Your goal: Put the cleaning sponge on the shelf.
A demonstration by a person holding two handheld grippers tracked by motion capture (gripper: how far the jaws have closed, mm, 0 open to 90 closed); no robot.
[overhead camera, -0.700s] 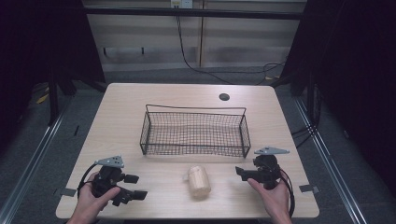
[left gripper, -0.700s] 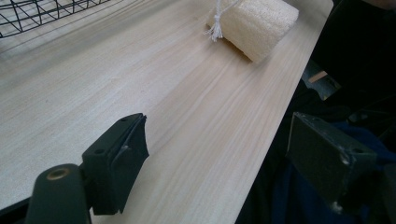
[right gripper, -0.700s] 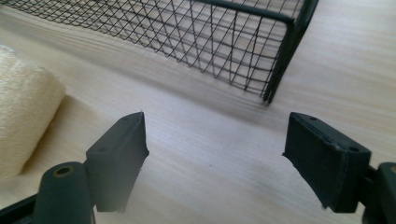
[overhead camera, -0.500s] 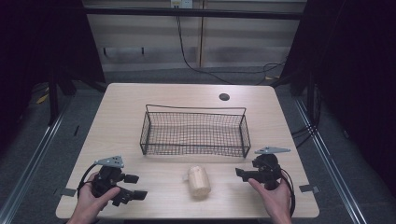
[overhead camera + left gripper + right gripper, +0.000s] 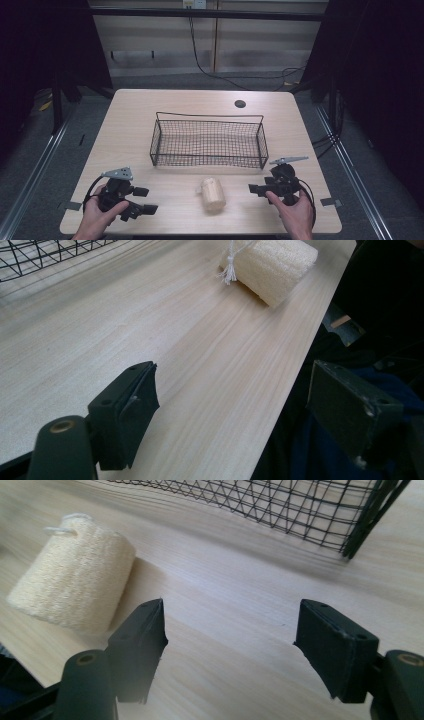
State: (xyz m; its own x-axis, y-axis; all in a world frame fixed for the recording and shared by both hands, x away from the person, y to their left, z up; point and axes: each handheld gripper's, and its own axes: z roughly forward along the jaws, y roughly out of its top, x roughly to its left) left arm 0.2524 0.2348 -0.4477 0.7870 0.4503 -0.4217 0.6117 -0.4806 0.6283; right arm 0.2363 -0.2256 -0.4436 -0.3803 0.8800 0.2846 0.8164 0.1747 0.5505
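A cream loofah roll (image 5: 212, 194) with a white string loop lies on its side near the table's front edge, just in front of an empty black wire basket (image 5: 208, 117). My left gripper (image 5: 145, 200) rests at the front left, held by a hand. It is open and points right toward the loofah (image 5: 274, 264). In the left gripper view its jaws (image 5: 240, 412) stand wide apart over the table edge. My right gripper (image 5: 257, 187), also hand-held, is open at the front right and points left. Between its jaws (image 5: 232, 640) is bare wood, with the loofah (image 5: 75, 585) just left of them.
The basket's corner (image 5: 360, 525) is close ahead of the right gripper; its mesh (image 5: 40, 252) shows far off in the left gripper view. A dark cable hole (image 5: 240, 104) sits at the table's back. Tape marks (image 5: 330, 202) lie by the front corners.
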